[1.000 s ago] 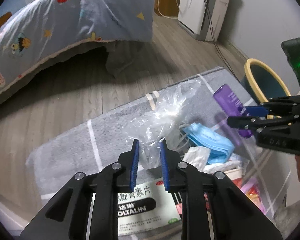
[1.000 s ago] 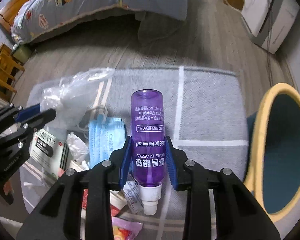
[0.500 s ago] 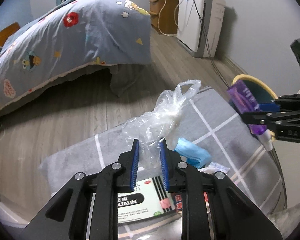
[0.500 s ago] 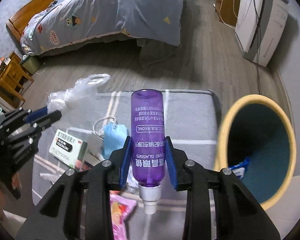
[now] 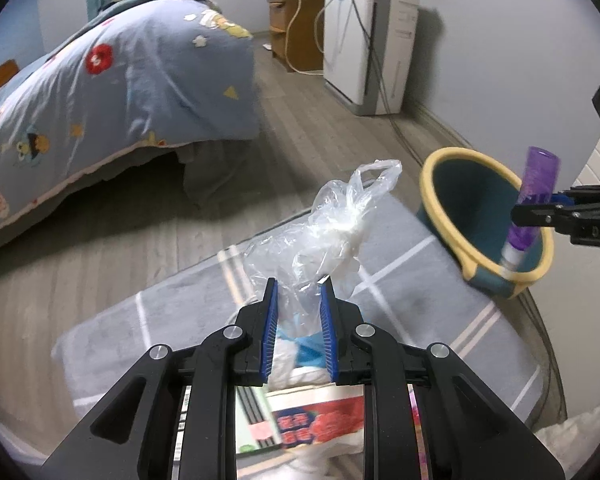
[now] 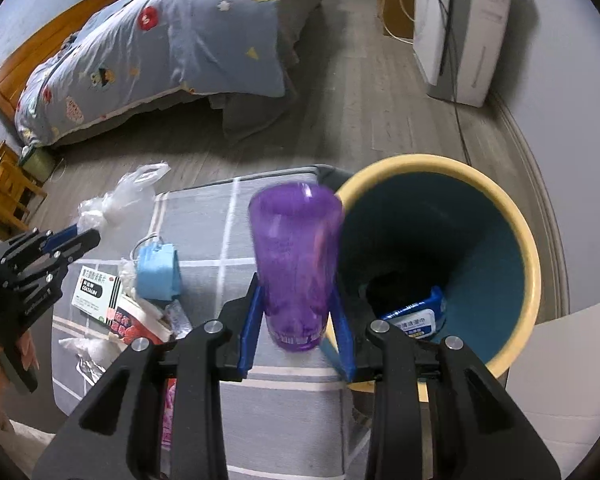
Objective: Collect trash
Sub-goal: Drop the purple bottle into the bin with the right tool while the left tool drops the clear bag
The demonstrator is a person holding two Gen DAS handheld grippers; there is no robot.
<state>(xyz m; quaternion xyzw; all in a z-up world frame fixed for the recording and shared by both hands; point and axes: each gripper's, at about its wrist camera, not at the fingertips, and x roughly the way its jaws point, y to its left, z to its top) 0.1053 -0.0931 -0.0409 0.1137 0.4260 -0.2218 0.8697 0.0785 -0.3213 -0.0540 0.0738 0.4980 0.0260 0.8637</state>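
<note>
Your left gripper is closed onto a crumpled clear plastic bag, jaws only a narrow gap apart with the film bunched between the pads; the bag hangs clear above the grey rug with pale stripes. I judge this the carry step: both pieces of trash are held off the rug, neither dropped.

Below the bag, on the rug, lies the rest of the pile: a white-and-green medicine box, a white carton with red print, a light-blue face mask and a pink wrapper. The box reads "COLTALIN" under a line of Chinese I can't resolve. The carton's print is too blurred to read.

Your right gripper is clamped partway open on a translucent purple plastic bottle, white cap end down; in the left wrist view the bottle sits at the near rim of the round teal bin with a cream-yellow rim. Its label is motion-blurred, unreadable. The gripper body shows "DAS".

Next move, as I judge it: get the bottle fully over the bin opening, then release. Follow with the bag, keeping it clear of the right gripper.

Already in the bin: a blue-and-white packet with unreadable Chinese text.
</note>
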